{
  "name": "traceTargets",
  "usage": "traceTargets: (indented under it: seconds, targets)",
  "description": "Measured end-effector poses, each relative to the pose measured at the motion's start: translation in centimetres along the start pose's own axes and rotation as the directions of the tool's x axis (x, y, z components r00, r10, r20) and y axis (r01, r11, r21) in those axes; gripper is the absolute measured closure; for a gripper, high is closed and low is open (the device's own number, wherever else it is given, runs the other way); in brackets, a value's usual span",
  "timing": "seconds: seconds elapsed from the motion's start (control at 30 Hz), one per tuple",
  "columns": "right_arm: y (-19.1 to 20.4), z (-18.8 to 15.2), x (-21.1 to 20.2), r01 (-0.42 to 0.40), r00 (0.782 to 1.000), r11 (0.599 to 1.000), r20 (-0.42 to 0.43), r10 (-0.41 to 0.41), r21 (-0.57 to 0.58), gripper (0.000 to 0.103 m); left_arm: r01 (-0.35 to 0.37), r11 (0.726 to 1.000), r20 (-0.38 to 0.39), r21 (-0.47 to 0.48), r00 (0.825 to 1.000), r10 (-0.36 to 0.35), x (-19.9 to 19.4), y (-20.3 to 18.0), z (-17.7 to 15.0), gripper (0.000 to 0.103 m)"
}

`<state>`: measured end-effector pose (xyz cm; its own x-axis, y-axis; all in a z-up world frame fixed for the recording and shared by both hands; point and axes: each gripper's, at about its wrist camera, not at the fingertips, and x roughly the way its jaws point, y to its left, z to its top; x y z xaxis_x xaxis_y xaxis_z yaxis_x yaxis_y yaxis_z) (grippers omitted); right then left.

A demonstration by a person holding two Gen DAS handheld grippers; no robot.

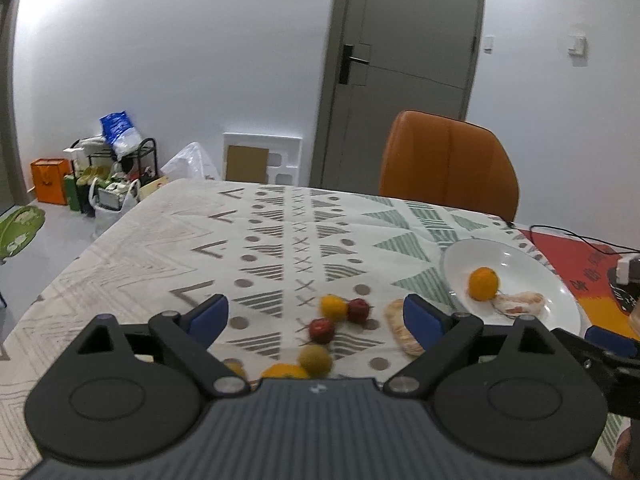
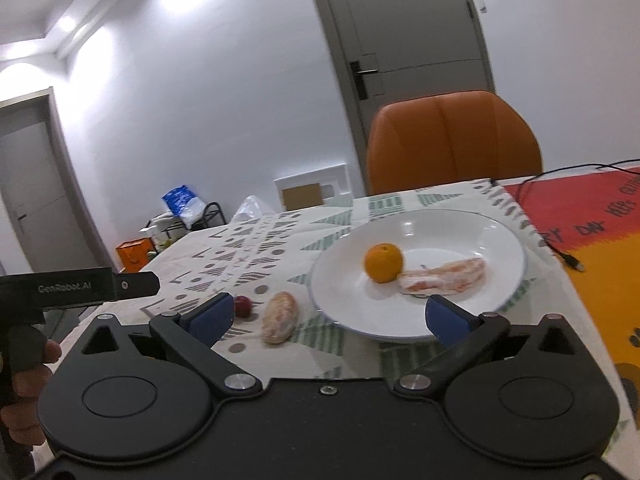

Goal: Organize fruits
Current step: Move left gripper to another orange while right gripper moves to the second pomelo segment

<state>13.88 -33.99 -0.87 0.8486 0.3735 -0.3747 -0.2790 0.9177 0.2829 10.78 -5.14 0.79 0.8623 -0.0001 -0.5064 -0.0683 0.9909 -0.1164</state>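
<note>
A white plate (image 2: 500,240) holds an orange (image 2: 383,262) and a wrapped pomelo segment (image 2: 444,278); it also shows in the left wrist view (image 1: 560,292). A second pomelo segment (image 2: 279,317) lies on the cloth left of the plate. In the left wrist view, loose fruit lies between my fingers: an orange (image 1: 333,306), two red fruits (image 1: 358,310) (image 1: 322,330), a green-yellow fruit (image 1: 316,359) and another orange (image 1: 285,372). My left gripper (image 1: 316,314) is open and empty above them. My right gripper (image 2: 330,314) is open and empty before the plate.
An orange chair (image 2: 452,144) stands behind the table. A black cable (image 2: 560,248) lies on the red-and-yellow mat (image 2: 592,240) to the right. The table's left edge (image 1: 80,256) drops to a floor with bags and a rack.
</note>
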Motion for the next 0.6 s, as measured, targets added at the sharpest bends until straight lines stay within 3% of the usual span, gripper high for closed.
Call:
traceTargets:
  seconds: [0.1, 0.33, 0.6]
  targets:
    - [1.0, 0.0, 0.5, -0.020, 1.000, 0.999, -0.006, 0.020, -0.029, 0.001, -0.011, 1.000, -0.008, -0.022, 1.000, 0.011, 0.2, 1.1, -0.4, 0.010]
    - [2.3, -0.4, 1.9, -0.051, 0.997, 0.998, -0.056, 0.048, -0.046, 0.018, -0.013, 0.999, -0.024, -0.047, 1.000, 0.012, 0.6, 2.9, -1.4, 0.013]
    - [3.6, -1.0, 3.5, -0.076, 0.993, 0.995, -0.095, 0.070, -0.071, 0.022, 0.004, 0.996, -0.044, -0.093, 0.999, -0.008, 1.1, 4.4, -2.4, 0.029]
